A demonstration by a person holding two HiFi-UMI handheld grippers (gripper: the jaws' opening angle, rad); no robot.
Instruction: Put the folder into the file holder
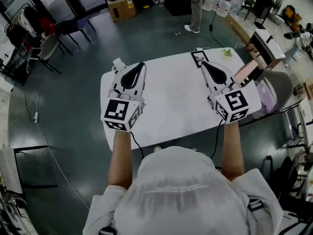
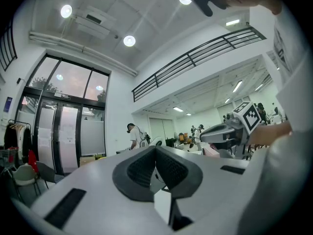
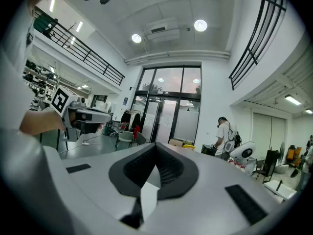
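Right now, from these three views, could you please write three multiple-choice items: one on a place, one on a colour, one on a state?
1. Where is the pink item? A. at the table's right edge; B. at its left edge; C. on the floor.
2. What colour is the table top? A. black; B. white; C. green.
3. How are the left gripper and right gripper? A. both open; B. both shut, empty; C. both shut on paper.
Answers: A, the head view shows it beside the right gripper; B, the top looks white; B, each gripper view shows jaws together, nothing between.
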